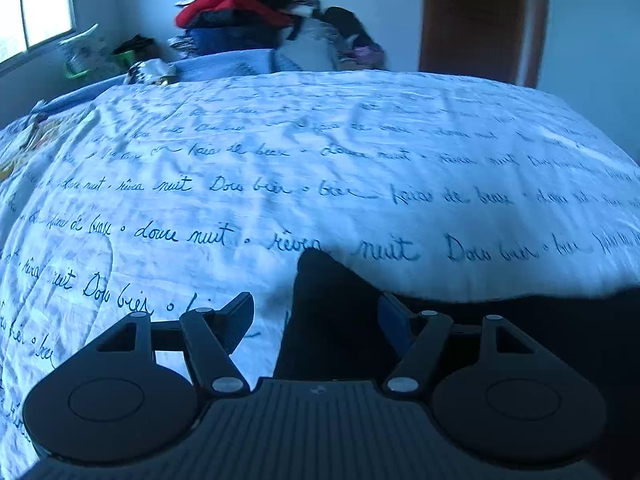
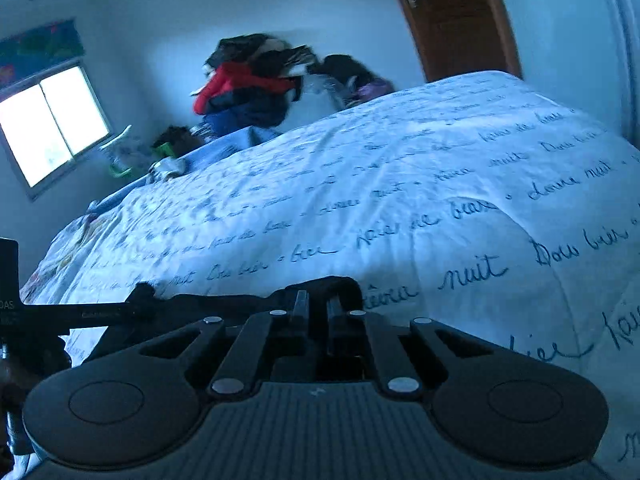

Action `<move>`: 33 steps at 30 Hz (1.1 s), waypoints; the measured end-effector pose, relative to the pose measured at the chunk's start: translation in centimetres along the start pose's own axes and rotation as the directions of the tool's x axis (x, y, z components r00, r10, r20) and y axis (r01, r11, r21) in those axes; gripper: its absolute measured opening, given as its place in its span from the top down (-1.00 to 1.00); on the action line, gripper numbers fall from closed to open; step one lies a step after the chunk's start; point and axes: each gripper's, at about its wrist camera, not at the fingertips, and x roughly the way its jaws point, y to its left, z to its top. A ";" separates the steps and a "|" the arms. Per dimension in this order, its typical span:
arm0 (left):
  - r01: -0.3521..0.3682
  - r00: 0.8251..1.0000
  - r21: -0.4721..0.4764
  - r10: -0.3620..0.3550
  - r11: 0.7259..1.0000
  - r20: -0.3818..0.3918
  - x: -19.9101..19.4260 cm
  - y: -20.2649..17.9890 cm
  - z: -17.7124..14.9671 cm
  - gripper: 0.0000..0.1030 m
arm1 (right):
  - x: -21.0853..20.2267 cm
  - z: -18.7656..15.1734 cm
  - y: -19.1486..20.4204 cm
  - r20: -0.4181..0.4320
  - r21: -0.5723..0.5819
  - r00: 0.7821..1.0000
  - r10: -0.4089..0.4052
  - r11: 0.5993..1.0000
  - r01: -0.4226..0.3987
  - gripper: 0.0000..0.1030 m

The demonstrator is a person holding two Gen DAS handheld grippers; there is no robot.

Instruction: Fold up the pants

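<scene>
The black pants (image 1: pixel 332 312) lie at the near edge of the bed, dark and hard to read. In the left wrist view my left gripper (image 1: pixel 316 320) is open, and a raised fold of the pants stands between its two fingers. In the right wrist view my right gripper (image 2: pixel 316 304) is shut on a bunched edge of the black pants (image 2: pixel 324 286), which stretch left (image 2: pixel 192 304) along the bed edge. The other gripper's handle shows at the left edge of that view.
The bed is covered by a white quilt (image 1: pixel 320 168) printed with dark script. A pile of clothes (image 1: pixel 248 12) with a red garment sits behind the far side. A window (image 2: pixel 52 124) is at the left, a brown door (image 1: pixel 480 16) at the right.
</scene>
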 end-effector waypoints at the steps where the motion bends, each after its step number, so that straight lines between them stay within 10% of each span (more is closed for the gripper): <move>1: 0.000 1.000 -0.009 0.000 1.000 -0.003 0.0 0.1 0.1 -0.40 | -0.3 0.0 -0.3 -0.002 0.023 1.000 -0.017 1.000 0.017 0.65; 5: -0.014 0.998 -0.010 0.014 1.000 0.055 -2.5 0.6 -0.5 -0.35 | -4.1 -0.4 -0.5 0.082 -0.003 0.996 -0.037 0.999 0.037 0.51; 13: 0.028 0.999 0.004 -0.028 1.000 0.027 -2.8 0.3 -1.4 -0.44 | -8.5 -3.4 -2.6 0.013 0.226 0.966 0.257 0.940 -0.254 0.43; 28: 0.070 0.995 -0.058 -0.066 0.996 0.074 -3.7 -0.3 -1.6 -0.48 | -4.3 -5.7 -2.8 -0.028 0.405 0.924 0.381 0.850 -0.338 0.15; 30: 0.060 0.997 -0.045 -0.058 0.997 0.060 -2.8 -0.7 -1.4 -0.49 | -3.6 -5.6 -1.9 -0.042 0.362 0.932 0.360 0.875 -0.321 0.77; 33: 0.003 0.999 -0.045 -0.002 0.999 0.035 -1.5 -0.7 -1.2 -0.50 | -4.9 -5.4 -0.3 -0.027 0.214 0.968 0.248 0.948 -0.237 0.84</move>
